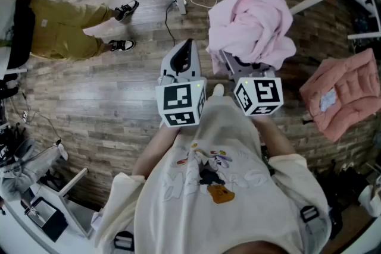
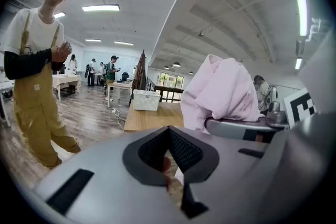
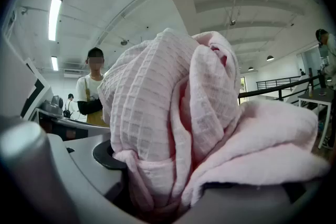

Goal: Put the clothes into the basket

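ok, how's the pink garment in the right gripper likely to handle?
Probably floppy: the pink garment bunches in folds and drapes over the right gripper. Likely light for its bulk, given the airy waffle weave. That texture should resist slipping, though loose ends may trail.

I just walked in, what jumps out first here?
A big pink garment is bunched in the right gripper, held above the wood floor. To its right a salmon quilted jacket lies on the floor; at far left stands a bystander in mustard overalls.
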Demonstrator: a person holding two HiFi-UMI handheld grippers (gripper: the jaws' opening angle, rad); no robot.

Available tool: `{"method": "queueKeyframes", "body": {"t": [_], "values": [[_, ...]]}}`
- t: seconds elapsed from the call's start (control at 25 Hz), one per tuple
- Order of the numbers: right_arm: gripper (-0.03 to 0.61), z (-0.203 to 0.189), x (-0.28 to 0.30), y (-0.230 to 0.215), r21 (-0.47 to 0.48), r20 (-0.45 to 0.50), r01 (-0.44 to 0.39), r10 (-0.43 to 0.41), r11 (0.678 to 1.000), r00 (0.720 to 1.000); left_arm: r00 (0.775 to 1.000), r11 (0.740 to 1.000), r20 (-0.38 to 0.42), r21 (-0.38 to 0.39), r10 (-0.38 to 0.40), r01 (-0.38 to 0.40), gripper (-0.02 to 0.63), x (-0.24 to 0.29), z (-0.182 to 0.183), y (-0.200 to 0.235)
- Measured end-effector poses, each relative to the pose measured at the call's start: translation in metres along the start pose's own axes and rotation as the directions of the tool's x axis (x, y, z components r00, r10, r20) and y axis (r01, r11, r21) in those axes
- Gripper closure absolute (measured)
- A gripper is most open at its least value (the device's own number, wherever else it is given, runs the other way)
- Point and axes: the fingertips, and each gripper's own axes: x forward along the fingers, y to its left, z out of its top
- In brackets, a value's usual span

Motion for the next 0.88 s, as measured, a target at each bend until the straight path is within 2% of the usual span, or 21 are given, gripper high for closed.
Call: {"method": "queueKeyframes", "body": {"t": [0.44,0.72,0.88], "values": [[0.172,-0.008,0.000,0.004,0.011,0.017,0.013,-0.014,1.000,1.000,1.000,1.000,0.006,0.022,0.000,0.000,0.614,0.002,-0.009,0.015],[0.172,-0.009,0.002,0.009,-0.009,0.009,0.005,-0.004,1.000,1.000,1.000,1.000,0.007,-0.006,0.011,-0.011,0.614,0.000,-0.012,0.027],[0.172,-0.005,0.015,0.016,-0.023,0.003,0.007,-0.007,1.000,1.000,1.000,1.000,0.013,-0.021,0.019,-0.018,0.614,-0.004,-0.010,0.049]]}}
